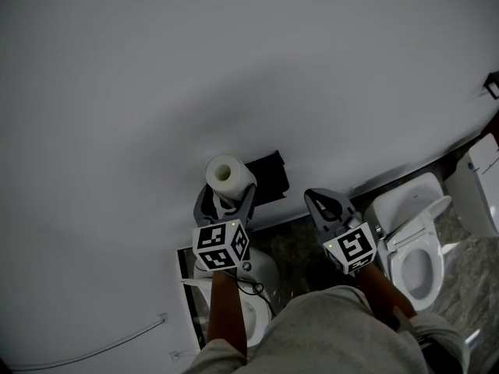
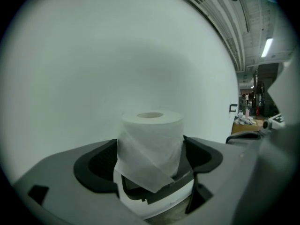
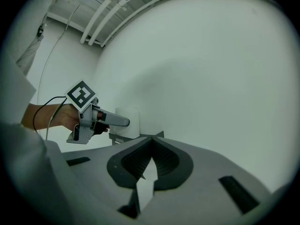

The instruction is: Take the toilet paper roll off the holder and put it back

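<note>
Looking along the left hand-held gripper, I see its jaws spread wide to either side of the toilet paper roll. There is a clear gap on one side and the far pad sits just beside the paper, so nothing is pinched. The roll stands upright on the holder against the white wall, core hole facing up, with a loose tail of paper draped slantwise down its front.

I judge the roll light and soft. It will dent under a hard squeeze, and the outer wrap can slide on the layers beneath. I would take it across the middle of its body, pads flat on opposite sides, and close gently. The hanging tail could snag on the holder's edge.

The right hand-held gripper has its jaws pressed together on nothing and hangs well apart from the roll, toward the toilet. The wall close behind the roll leaves little room to reach deeper.
</note>
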`<act>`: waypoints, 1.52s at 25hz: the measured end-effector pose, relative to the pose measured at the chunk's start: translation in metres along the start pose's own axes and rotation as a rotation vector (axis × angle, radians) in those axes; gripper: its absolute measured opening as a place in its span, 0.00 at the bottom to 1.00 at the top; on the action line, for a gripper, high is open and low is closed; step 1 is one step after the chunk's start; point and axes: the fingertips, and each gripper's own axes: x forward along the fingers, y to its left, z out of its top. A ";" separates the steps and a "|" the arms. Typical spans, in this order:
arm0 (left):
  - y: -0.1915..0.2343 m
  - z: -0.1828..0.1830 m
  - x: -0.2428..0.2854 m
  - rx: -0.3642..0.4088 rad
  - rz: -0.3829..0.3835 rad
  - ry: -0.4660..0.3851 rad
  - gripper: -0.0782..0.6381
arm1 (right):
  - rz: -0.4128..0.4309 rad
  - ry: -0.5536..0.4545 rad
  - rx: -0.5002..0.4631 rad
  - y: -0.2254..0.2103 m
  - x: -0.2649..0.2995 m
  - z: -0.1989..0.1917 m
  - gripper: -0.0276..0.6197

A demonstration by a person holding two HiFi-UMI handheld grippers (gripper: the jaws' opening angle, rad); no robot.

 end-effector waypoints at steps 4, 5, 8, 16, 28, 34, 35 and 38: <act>0.001 0.000 0.005 0.018 0.032 0.034 0.73 | 0.005 0.011 0.033 -0.010 0.005 -0.009 0.05; 0.002 0.000 0.006 0.029 0.039 0.044 0.73 | 0.008 0.015 0.042 -0.011 0.007 -0.011 0.05; 0.004 -0.001 0.012 0.050 0.063 0.050 0.73 | 0.017 0.019 0.058 -0.014 0.015 -0.017 0.05; 0.007 0.004 0.014 0.053 0.086 0.033 0.70 | 0.039 0.027 0.064 -0.021 0.024 -0.022 0.05; 0.003 0.004 0.011 0.074 0.028 0.022 0.67 | 0.078 0.028 0.071 -0.010 0.037 -0.026 0.05; 0.001 0.009 0.010 0.081 0.011 -0.011 0.66 | 0.065 0.025 0.079 -0.006 0.032 -0.022 0.05; 0.001 0.010 0.009 0.078 0.009 -0.019 0.66 | 0.058 0.021 0.075 -0.006 0.030 -0.020 0.05; 0.003 0.013 0.009 0.075 0.009 -0.041 0.66 | 0.054 0.023 0.069 -0.004 0.027 -0.020 0.05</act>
